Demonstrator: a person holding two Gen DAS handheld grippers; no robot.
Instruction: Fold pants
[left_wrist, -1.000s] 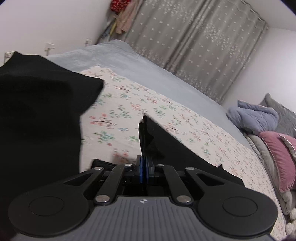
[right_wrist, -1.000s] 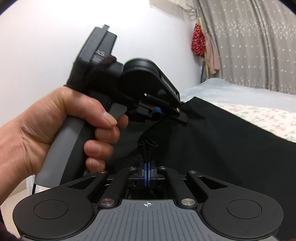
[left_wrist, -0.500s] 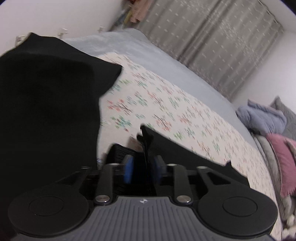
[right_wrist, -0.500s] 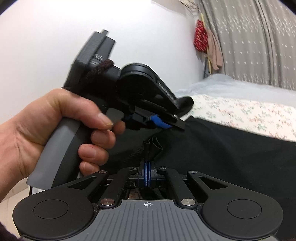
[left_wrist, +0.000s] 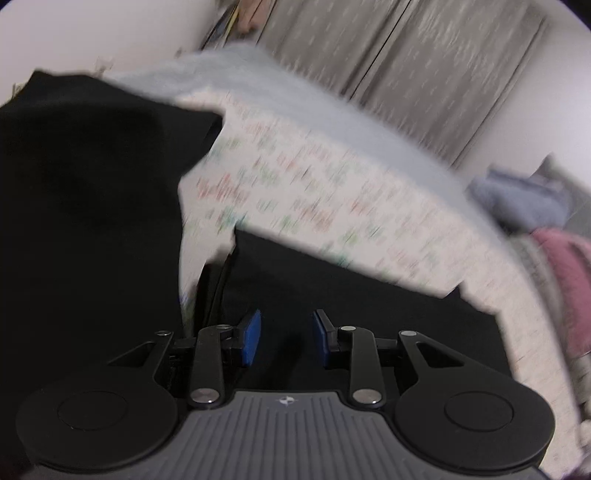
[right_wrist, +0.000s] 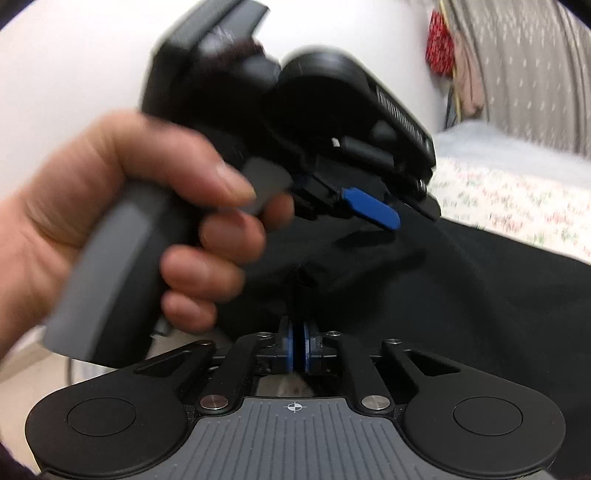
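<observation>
The black pants (left_wrist: 369, 306) lie on the floral bedsheet (left_wrist: 314, 192); another part of them (left_wrist: 85, 206) rises at the left. My left gripper (left_wrist: 284, 338) is open with blue pads apart just above the black cloth, holding nothing. In the right wrist view my right gripper (right_wrist: 298, 347) is shut on a fold of the pants (right_wrist: 424, 295). The left gripper (right_wrist: 373, 212), held by a hand (right_wrist: 147, 221), hovers right in front of it with a blue pad showing.
A grey blanket (left_wrist: 295, 96) covers the bed's far side under grey curtains (left_wrist: 424, 55). Blue and pink pillows (left_wrist: 524, 199) pile at the right. Red and pink clothes (right_wrist: 443, 40) hang near the curtain. A white wall is at the left.
My left gripper has opened and let go of the pants fold it held, which dropped flat. My right gripper stays shut on its fold. Both views are motion-blurred.
</observation>
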